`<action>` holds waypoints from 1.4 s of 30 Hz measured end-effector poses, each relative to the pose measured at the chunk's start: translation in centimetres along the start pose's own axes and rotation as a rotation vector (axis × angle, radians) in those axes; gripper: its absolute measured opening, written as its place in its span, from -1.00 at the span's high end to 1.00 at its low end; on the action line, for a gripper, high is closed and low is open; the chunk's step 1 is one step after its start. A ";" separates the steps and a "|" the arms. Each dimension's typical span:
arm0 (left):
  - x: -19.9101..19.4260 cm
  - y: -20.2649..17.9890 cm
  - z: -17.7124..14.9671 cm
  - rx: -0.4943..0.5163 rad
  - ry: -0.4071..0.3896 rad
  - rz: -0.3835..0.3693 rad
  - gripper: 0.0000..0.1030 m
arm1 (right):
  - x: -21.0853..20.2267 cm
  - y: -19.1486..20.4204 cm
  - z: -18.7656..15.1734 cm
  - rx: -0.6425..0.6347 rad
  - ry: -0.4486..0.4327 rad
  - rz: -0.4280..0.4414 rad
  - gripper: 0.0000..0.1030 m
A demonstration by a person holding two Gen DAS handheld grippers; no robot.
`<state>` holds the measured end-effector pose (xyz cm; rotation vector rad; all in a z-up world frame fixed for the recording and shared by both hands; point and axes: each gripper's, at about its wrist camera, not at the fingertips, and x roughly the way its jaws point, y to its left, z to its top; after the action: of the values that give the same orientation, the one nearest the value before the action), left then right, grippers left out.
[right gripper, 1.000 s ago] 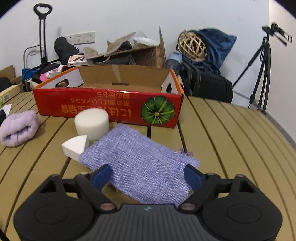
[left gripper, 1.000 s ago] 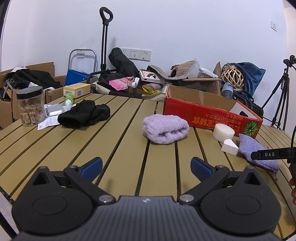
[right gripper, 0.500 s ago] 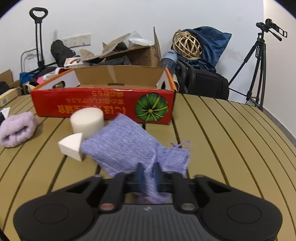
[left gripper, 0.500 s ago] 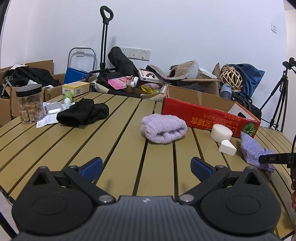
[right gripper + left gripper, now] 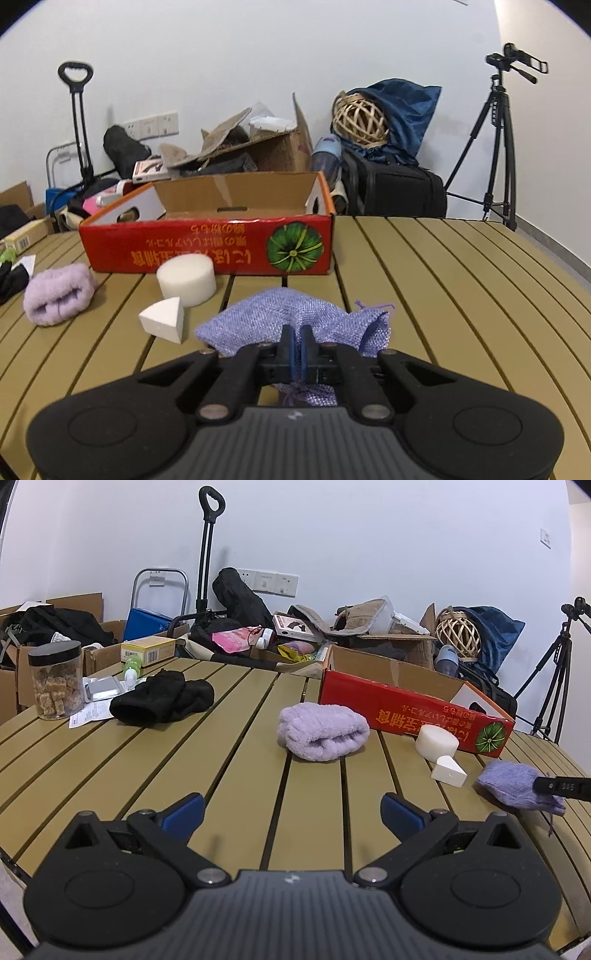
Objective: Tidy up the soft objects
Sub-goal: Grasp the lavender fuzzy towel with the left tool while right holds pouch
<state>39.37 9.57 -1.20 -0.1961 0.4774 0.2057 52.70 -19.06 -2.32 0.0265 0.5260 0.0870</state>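
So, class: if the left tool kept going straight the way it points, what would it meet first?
Probably the bare slatted table first, since the open left tool tilts downward; the folded lilac towel lies just right of that line. Depth is uncertain.

A white wall (image 5: 369,535) stands behind a slatted table (image 5: 110,753), beside a tripod (image 5: 495,147).

Each gripper, left gripper (image 5: 291,808) and right gripper (image 5: 296,345), is matte black plastic with a ribbed centre, two round housings, silver screws at the linkages, and blue finger pads (image 5: 183,810).
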 end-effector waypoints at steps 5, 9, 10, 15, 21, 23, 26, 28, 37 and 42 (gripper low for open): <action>0.1 -0.2 -0.1 0.013 0.007 -0.008 -1.00 | -1.6 -1.8 -0.5 0.066 -0.034 -0.001 0.96; 0.2 -0.1 0.1 0.016 0.011 -0.017 -1.00 | -3.6 -3.1 -1.1 0.114 -0.087 0.001 0.96; 0.3 0.0 0.2 0.021 0.012 -0.023 -1.00 | -4.1 -3.4 -1.4 0.126 -0.100 0.003 0.96; 1.1 -0.3 1.4 0.079 0.004 -0.044 -1.00 | -6.1 -4.7 -2.5 0.161 -0.152 0.012 0.96; 4.7 -1.3 3.7 0.186 0.034 -0.047 -1.00 | -6.6 -5.6 -3.2 0.205 -0.194 0.010 0.96; 6.2 -1.5 4.5 0.207 0.054 -0.039 -1.00 | -6.3 -5.7 -3.3 0.209 -0.199 0.003 0.96; 8.5 -1.7 5.5 0.216 0.089 -0.056 -1.00 | -6.2 -6.0 -3.3 0.226 -0.206 0.000 0.96; 9.6 -1.9 5.9 0.231 0.091 -0.056 -1.00 | -6.2 -6.3 -3.2 0.231 -0.218 -0.007 0.96; 14.9 -3.1 6.6 0.315 0.140 -0.004 -1.00 | -5.9 -6.3 -3.2 0.227 -0.229 -0.015 0.96; 16.5 -3.4 6.7 0.306 0.192 -0.034 -0.99 | -5.8 -6.1 -3.1 0.217 -0.232 -0.017 0.96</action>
<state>57.39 10.36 -2.71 0.0764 0.6882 0.0781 46.63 -25.66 -2.39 0.2414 0.3021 0.0098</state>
